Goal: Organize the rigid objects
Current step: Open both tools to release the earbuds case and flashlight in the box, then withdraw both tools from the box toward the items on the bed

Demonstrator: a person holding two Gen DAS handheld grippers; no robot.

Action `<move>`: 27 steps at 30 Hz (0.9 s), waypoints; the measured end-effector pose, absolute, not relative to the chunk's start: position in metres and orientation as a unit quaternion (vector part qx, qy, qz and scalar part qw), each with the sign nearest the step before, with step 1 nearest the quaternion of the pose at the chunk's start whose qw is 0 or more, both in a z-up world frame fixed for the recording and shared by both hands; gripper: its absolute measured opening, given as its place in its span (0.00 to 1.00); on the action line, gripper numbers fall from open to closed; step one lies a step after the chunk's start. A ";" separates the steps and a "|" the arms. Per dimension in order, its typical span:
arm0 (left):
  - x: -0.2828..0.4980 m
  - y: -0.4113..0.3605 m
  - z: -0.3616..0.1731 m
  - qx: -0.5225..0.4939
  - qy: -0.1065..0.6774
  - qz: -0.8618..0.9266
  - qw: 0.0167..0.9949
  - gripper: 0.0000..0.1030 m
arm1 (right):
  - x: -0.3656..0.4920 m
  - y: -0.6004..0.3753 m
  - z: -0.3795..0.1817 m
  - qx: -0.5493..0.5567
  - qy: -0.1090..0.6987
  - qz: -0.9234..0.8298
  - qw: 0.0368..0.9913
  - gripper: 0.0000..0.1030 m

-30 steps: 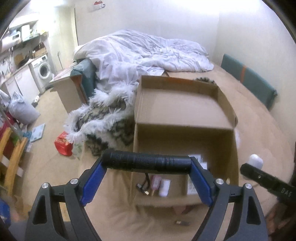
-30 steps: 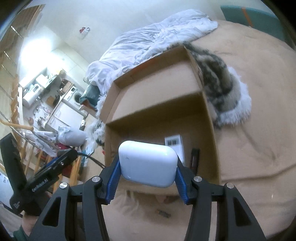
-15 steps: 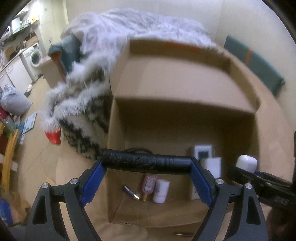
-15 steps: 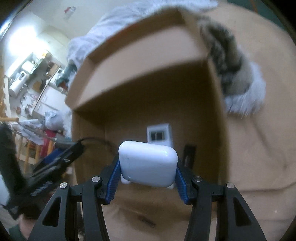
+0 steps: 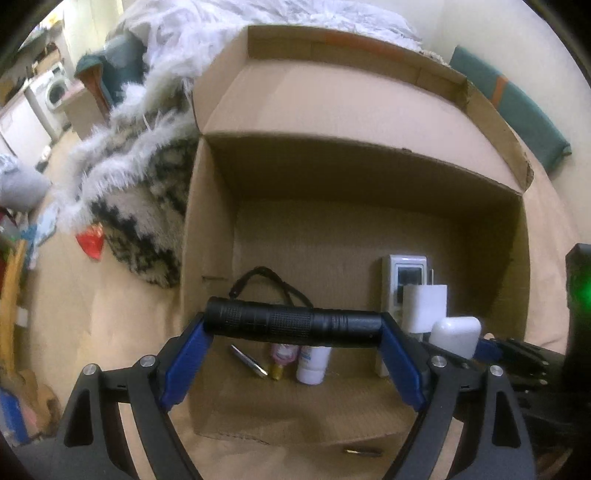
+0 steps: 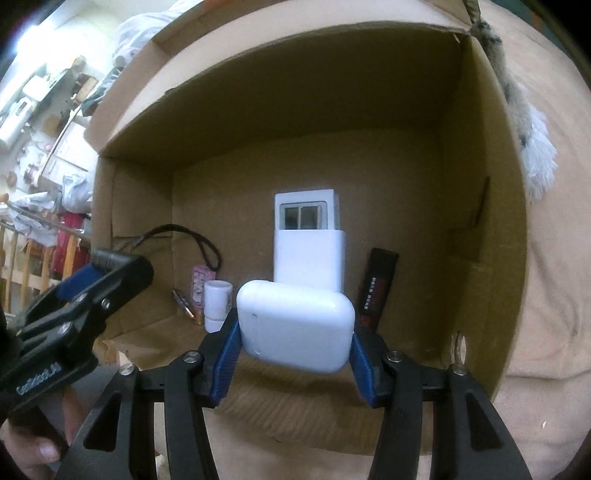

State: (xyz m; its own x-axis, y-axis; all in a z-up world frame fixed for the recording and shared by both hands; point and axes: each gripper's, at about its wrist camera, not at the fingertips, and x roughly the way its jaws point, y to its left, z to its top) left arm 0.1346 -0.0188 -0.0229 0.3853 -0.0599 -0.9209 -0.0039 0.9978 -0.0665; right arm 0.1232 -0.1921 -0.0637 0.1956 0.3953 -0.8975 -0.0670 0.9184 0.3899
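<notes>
Grippers pinch torch (image 5: pixel 293 322) and white case (image 6: pixel 295 326) above the box (image 5: pixel 369 122); careless release could topple the bottle (image 6: pixel 218 301).

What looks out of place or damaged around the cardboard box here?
A small dark metallic item lies outside the cardboard box, on the bed cover beside its near wall. The box's right flap edge looks torn and ragged.

A white duvet (image 5: pixel 280 22) lies rumpled beyond a shaggy black-and-white throw (image 5: pixel 140 206). A washing machine (image 5: pixel 55 92) stands far left, a teal cushion (image 5: pixel 517 107) at right.
</notes>
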 end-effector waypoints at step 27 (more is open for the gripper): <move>0.128 -0.035 -0.037 -0.021 0.568 -0.039 0.822 0.99 | 0.129 -0.214 -0.019 0.186 0.526 0.146 0.817 0.93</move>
State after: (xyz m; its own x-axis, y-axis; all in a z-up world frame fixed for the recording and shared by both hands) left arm 0.1280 -0.0350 -0.0375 0.3524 -0.0881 -0.9317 0.0407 0.9961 -0.0788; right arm 0.1285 -0.2135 -0.0188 0.4035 0.4346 -0.8052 -0.0436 0.8881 0.4575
